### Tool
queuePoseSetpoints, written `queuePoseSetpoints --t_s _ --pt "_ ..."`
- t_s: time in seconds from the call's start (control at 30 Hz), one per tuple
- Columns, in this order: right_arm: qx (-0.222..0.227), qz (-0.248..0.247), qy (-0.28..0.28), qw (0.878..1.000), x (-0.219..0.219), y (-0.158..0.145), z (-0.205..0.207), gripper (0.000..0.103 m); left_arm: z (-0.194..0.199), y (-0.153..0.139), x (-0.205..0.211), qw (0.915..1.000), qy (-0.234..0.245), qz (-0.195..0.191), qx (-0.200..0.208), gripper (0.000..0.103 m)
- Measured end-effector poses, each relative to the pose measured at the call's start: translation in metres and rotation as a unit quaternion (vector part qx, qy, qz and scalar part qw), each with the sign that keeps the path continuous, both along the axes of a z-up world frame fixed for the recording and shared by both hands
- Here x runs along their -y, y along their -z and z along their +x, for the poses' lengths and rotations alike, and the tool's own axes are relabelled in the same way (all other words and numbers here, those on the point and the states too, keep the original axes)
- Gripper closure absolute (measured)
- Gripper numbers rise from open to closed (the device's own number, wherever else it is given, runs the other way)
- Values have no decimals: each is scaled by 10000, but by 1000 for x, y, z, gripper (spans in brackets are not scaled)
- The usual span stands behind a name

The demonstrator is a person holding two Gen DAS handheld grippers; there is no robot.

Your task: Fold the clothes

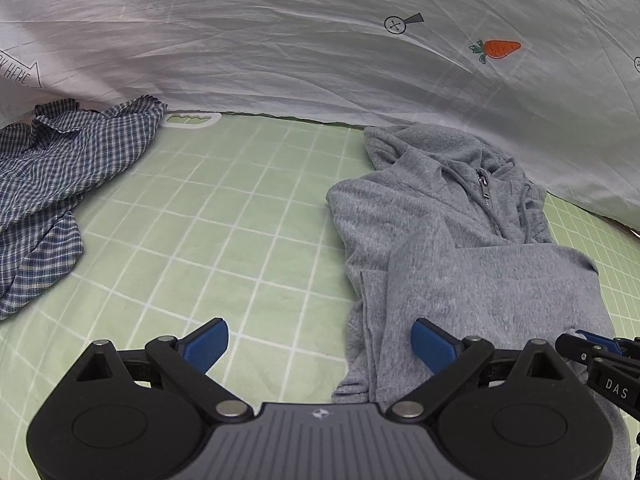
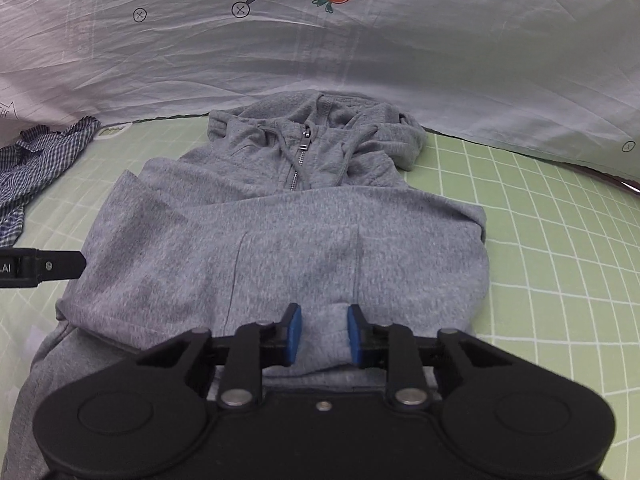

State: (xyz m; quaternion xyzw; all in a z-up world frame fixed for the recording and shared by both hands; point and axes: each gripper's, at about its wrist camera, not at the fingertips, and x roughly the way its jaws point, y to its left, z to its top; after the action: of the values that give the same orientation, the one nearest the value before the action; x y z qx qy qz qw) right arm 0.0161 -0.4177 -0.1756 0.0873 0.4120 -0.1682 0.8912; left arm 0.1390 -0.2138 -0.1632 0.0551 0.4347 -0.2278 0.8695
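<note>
A grey zip hoodie (image 2: 280, 232) lies on the green gridded mat (image 2: 540, 240), hood at the far end, sleeves folded across its front. It also shows in the left wrist view (image 1: 460, 248). My right gripper (image 2: 323, 334) is partly closed around a fold of the hoodie's near hem, which fills the gap between its blue pads (image 2: 295, 330). My left gripper (image 1: 320, 340) is open wide over the hoodie's left edge, holding nothing. The right gripper's tip shows in the left wrist view (image 1: 588, 346).
A crumpled blue checked shirt (image 1: 52, 184) lies at the mat's left; it also shows in the right wrist view (image 2: 36, 160). A white sheet (image 1: 320, 52) with carrot prints hangs behind the mat (image 1: 224, 232).
</note>
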Motion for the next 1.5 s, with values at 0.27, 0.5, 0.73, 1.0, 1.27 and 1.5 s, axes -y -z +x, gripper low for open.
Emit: queuePoseSetpoints --t_s 0.27,0.5,0.73,1.0,1.27,1.5 --pt "613 141 20 9980 21 -38 -17 95 -9 -9 13 9996 38 33 278 5" --pt "510 11 741 9959 71 -47 -36 95 -16 -9 41 9984 288 162 464 5" --pt "-120 121 1128 9935 89 -7 -46 71 -21 14 53 9953 447 769 394 5" --pt "-194 235 1272 9914 85 12 -54 66 -19 29 44 9950 390 905 173 0" --pt "-292 99 1508 9881 91 10 -57 30 -16 26 43 9945 468 938 36 0" --pt "-277 67 1651 9859 111 7 -55 2 0 14 39 9949 392 929 -54 0"
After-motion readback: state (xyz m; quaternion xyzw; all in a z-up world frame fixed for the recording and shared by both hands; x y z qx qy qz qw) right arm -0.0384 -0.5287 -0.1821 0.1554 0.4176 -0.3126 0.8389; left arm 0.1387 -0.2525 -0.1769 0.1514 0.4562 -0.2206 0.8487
